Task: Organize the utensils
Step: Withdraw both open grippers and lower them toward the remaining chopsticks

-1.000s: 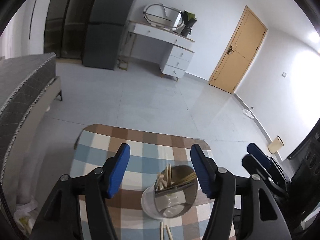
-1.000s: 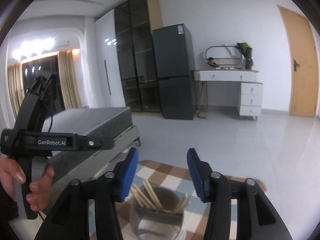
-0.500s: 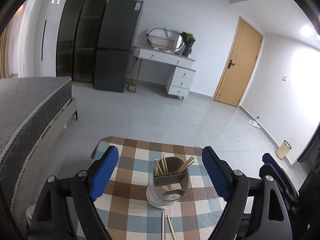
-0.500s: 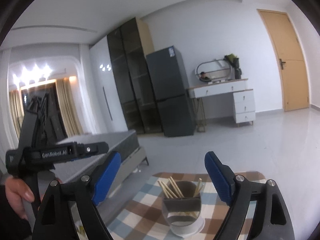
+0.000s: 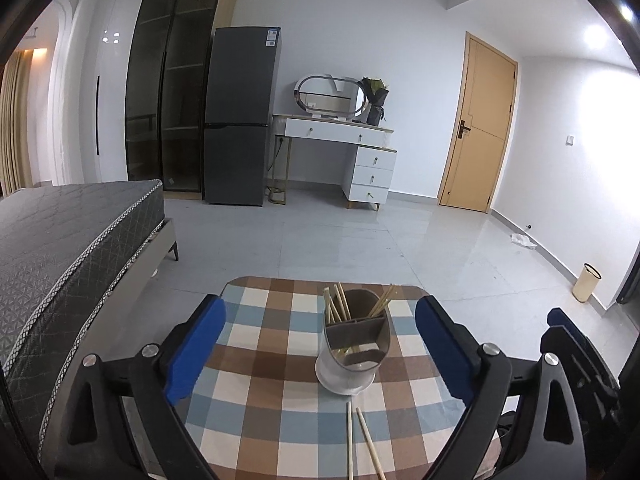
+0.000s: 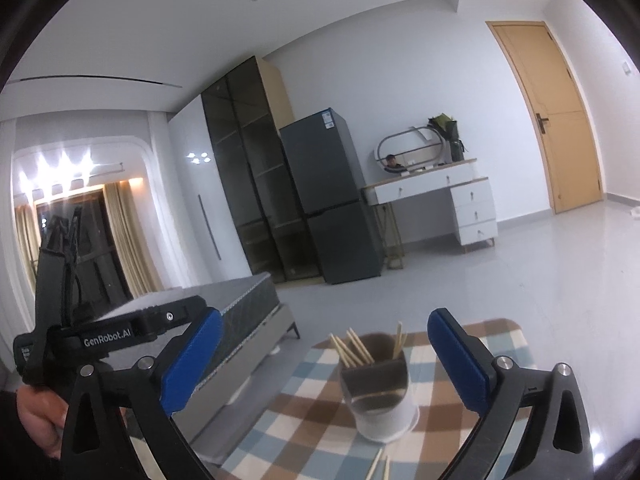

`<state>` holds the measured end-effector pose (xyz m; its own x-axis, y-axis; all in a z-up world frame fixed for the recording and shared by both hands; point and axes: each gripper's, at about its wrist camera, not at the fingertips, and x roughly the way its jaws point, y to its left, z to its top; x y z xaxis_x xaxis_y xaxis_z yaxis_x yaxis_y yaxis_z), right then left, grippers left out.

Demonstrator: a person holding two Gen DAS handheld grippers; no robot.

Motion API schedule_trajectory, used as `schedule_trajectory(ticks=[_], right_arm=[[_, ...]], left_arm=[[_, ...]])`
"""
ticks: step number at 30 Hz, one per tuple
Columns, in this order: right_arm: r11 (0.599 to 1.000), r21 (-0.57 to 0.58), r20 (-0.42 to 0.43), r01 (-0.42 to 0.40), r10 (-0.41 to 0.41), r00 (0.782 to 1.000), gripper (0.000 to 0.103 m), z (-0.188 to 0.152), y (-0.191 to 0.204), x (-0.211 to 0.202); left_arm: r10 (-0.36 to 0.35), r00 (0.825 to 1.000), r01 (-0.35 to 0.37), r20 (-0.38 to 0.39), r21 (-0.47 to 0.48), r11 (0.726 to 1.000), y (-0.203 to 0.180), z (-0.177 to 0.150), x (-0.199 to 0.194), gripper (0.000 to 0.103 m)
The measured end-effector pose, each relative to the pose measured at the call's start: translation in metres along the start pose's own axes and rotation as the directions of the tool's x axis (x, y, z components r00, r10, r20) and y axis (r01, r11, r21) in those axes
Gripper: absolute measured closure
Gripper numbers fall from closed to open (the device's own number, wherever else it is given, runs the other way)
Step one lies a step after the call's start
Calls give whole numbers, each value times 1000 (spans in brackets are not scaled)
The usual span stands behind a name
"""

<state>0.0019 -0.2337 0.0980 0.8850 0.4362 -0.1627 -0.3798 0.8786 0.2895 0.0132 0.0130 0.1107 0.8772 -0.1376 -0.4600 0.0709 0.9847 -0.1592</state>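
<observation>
So the thing to watch is the pair of loose chopsticks (image 5: 362, 442) lying flat on the checkered surface (image 5: 256, 412), right at the near edge. From the left tongs (image 5: 320, 344) they sit below and a touch to the right of centre, closer in than the pads, with their long axis running roughly front to back, the two sticks splaying slightly apart toward the near end. In the right wrist view only their tips (image 6: 380, 466) poke in at the bottom, so the right tongs (image 6: 324, 360) are looking over them too. I'd guess either pair has to dip down and pull back to get at them; which is nearer I can't really tell.

Both tongs are spread wide and hold nothing.

Just past the loose sticks stands the utensil holder (image 5: 356, 354), upright, framed between the left pads without touching them, already carrying several chopsticks in its divided compartments. Same story in the right view (image 6: 378, 390).

Further off: the bed (image 5: 68, 240), then the fridge (image 5: 240, 120).
</observation>
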Motion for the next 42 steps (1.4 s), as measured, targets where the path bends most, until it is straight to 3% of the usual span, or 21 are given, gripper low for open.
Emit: schedule_trajectory(ticks=[11,22,29,34,39,42], right_arm=[[994,-26,-21,103,-104,994,0,-47,0,-12],[987,-29,-193,158,-160,968,0,-97,-21,6],[979,-11,-329,203,-195,924,0,-120,-40,34],[971,-42,-390,235,-233,891,0,-132,-45,54],[961,-68,-474,268,-268,839,3,-148,-52,78],[957,-94,-540,275,-282,793,7,-159,-55,94]], left_arm=[[0,1000,-1,-28,-22,1000,9,-41,22,10],[-6,997,6,-73,4,1000,5,-86,56,10],[19,991,-17,-129,17,1000,5,-106,87,10],[28,974,-32,-227,-14,999,12,-117,114,10],[76,961,-75,-266,15,997,10,-118,131,10],[85,953,-82,-290,21,996,10,-120,138,10]])
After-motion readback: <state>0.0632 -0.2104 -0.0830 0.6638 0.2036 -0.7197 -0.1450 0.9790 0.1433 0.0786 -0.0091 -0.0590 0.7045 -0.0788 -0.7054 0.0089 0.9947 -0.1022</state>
